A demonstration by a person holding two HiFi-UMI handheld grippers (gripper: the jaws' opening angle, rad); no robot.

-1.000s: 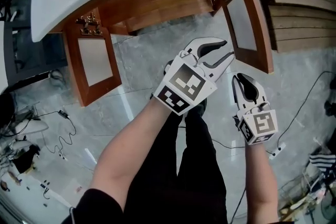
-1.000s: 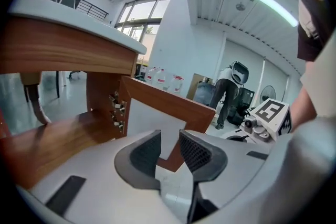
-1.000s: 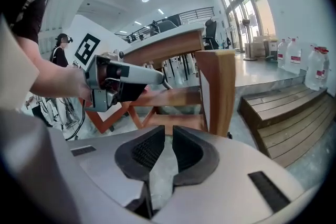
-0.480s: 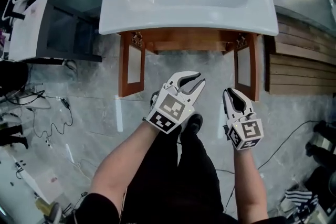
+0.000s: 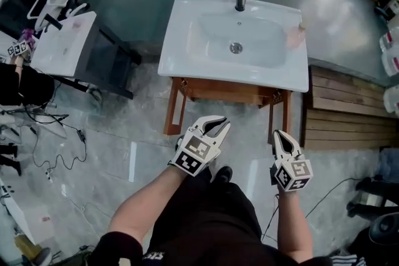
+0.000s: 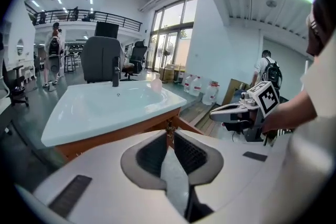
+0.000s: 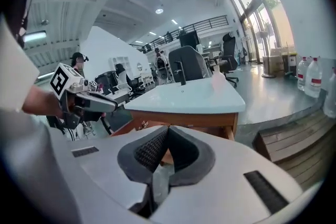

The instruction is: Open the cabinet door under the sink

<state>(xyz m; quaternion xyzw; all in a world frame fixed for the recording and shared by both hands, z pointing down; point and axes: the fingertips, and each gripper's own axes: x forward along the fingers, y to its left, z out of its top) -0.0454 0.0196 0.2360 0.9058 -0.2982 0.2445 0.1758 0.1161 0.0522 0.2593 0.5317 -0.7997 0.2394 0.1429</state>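
Brown wooden cabinet doors (image 5: 173, 110) under white ceramic sink (image 5: 181, 65), at 12 o'clock, were seen open; task judged done. Left gripper (image 5: 215, 125) fingers, just closing, were left a sliver apart; right gripper (image 5: 278, 134) fingers, also just closed, were pressed together. Both were empty. Only withdrawal was called for.

cabinet (image 5: 232, 92) inside hidden under sink (image 5: 187, 66), jugs (image 5: 391, 47) cut off R edge
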